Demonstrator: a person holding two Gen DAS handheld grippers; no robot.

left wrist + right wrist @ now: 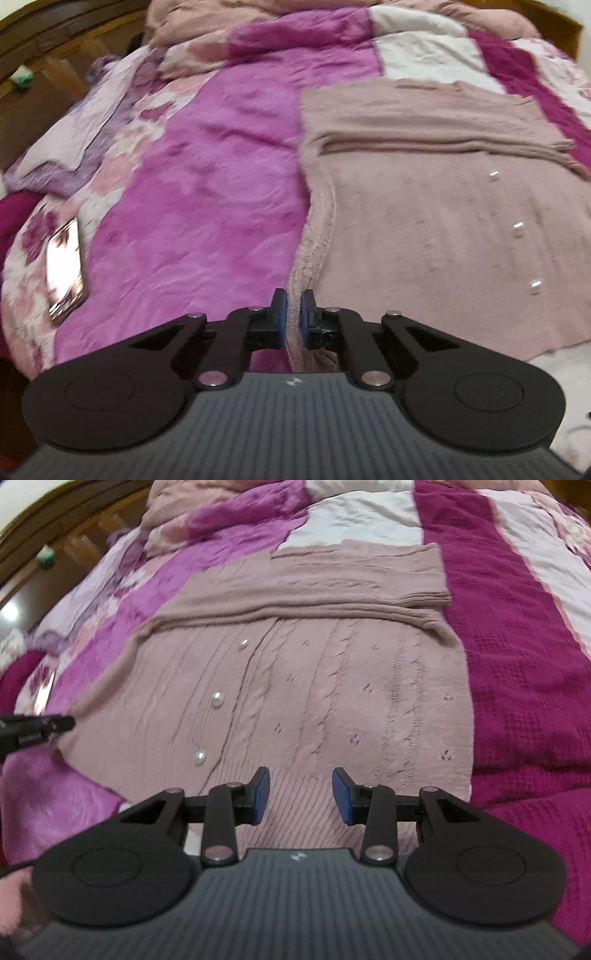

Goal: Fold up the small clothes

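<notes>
Across the bedspread (524,686), cardigan (295,686) edge pinched in left tongs (294,314).

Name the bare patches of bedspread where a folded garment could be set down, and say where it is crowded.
Free: the bright pink bedspread between the phone and the pink cardigan, and the dark magenta strip along the cardigan's other side. Crowded: the cardigan's near hem, where the left gripper pinches its edge and the right gripper hovers open.

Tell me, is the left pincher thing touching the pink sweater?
Touching. The left wrist view shows the left gripper shut on the pink sweater, with the sweater's edge squeezed between its blue pads.
</notes>
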